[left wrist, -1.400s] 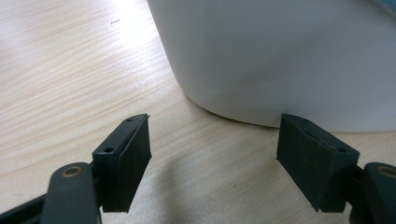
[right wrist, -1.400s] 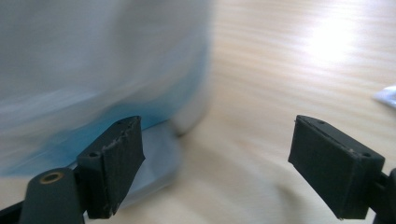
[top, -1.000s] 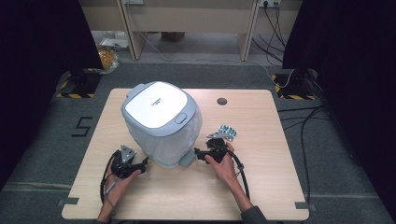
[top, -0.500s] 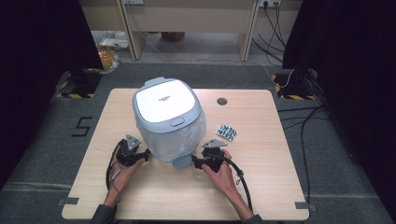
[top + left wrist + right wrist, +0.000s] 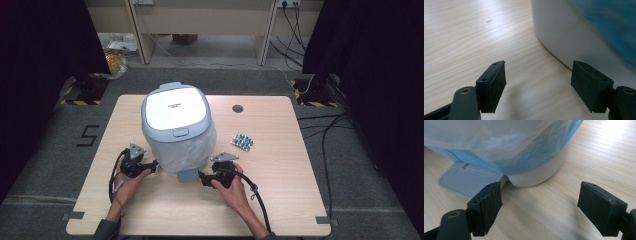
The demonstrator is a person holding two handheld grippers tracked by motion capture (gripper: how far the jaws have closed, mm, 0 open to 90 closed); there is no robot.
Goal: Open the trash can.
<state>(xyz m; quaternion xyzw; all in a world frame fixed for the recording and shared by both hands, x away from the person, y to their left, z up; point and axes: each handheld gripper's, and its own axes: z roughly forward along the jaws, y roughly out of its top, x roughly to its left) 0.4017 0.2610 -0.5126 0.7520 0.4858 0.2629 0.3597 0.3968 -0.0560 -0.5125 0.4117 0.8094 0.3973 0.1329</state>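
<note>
Your left gripper (image 5: 152, 165) and right gripper (image 5: 202, 178) flank the near base of the bin (image 5: 175, 112) at the table's (image 5: 280, 150) middle, right fingers (image 5: 486, 207) just opened beside its pedal (image 5: 466, 182), left fingers (image 5: 492, 85) released, nothing held.

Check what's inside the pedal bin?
The bin has its lid shut, so its contents are hidden. A translucent bag liner hangs out over the sides.

Pale-blue bin (image 5: 177, 131), black fingers (image 5: 492, 86)
</note>
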